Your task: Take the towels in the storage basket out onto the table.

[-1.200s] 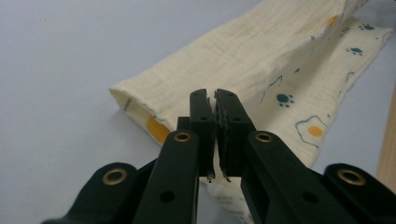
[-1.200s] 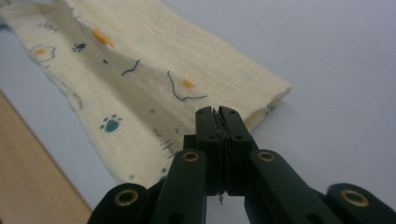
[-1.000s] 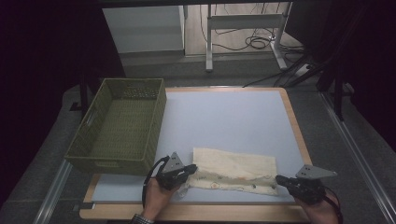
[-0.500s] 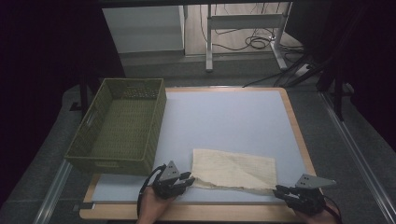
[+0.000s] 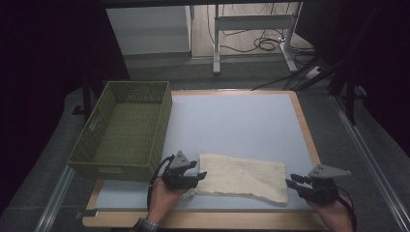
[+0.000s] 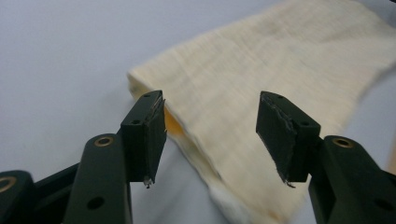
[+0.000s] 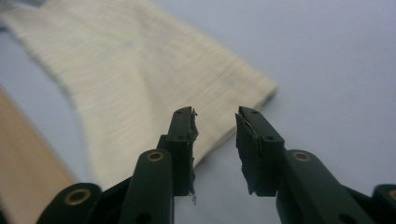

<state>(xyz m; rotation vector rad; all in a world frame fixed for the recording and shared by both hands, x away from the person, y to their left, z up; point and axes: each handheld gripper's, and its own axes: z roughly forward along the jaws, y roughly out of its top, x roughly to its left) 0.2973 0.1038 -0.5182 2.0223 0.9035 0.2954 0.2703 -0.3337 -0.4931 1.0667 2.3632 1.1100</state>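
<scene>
Now folded cloth (image 5: 241, 176) lies flat on tabletop (image 5: 241, 125). Left claw (image 5: 199, 176) & right claw (image 5: 291, 183) just opened, holding nothing. Basket (image 5: 123, 169) drop-off prob. left.

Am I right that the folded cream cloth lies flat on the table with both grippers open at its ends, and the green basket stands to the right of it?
Nearly: the side is wrong. In the high view the green basket stands to the left of the folded cream cloth. The rest holds: the cloth lies flat on the table, with the left gripper and right gripper open at its ends.
</scene>
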